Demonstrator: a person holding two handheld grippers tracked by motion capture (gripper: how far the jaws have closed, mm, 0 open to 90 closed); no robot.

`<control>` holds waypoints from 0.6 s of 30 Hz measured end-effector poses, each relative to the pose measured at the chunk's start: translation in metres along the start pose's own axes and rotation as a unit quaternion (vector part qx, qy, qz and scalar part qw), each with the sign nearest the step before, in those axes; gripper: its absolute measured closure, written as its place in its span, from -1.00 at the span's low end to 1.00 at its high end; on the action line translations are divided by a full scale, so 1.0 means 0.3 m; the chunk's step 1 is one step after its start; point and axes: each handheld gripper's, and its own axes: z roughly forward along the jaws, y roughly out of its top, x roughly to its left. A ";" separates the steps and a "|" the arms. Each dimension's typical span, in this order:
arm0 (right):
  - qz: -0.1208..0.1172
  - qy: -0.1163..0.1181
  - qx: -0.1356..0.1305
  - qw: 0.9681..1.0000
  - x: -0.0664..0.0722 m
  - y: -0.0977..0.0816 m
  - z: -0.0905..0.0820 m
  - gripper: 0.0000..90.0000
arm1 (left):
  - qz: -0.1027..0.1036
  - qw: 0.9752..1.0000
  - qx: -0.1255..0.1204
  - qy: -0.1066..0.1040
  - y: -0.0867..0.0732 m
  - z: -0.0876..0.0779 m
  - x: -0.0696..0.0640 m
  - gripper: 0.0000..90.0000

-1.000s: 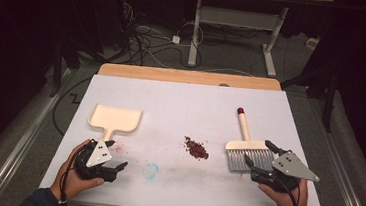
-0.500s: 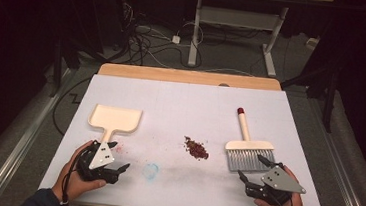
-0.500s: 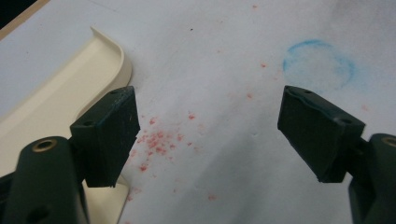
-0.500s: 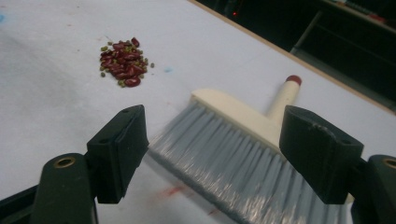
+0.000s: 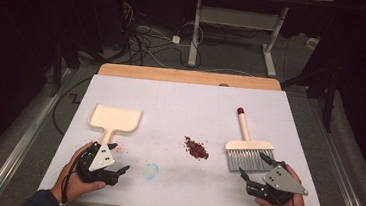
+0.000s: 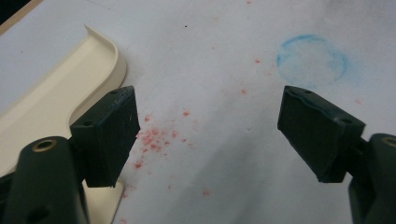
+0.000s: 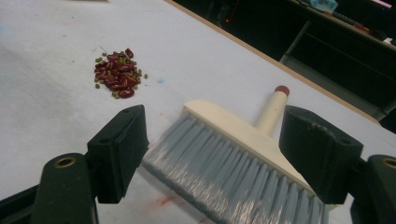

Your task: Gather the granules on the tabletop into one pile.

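Both jaws open, empty. I've pulled my right gripper (image 5: 256, 165) back to the near edge; the brush (image 5: 248, 150) lies just ahead of it, beans (image 5: 196, 148) mid-table. Left gripper (image 5: 118, 160) unmoved beside the dustpan (image 5: 115, 118) handle. Nothing grabbed; sweeping not started.

A cream dustpan (image 5: 115, 118) and a brush (image 5: 246, 147) with cream head, grey bristles and a red-tipped handle lie on a white table (image 5: 186, 103) — faintly stained pink, with one pale blue ring (image 6: 312, 61). Dark red and green beans (image 7: 116, 72) form a pile — both grippers' jaws are black
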 end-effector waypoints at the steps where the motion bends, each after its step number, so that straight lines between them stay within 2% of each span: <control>1: -0.001 -0.003 0.002 1.000 0.000 0.000 0.000 -0.44 | 0.001 1.000 0.001 0.000 0.000 0.000 -0.001 -0.56; 18: -0.008 -0.001 -0.001 1.000 0.005 0.006 -0.004 -0.45 | -0.001 1.000 0.000 0.000 0.001 0.001 -0.002 -0.56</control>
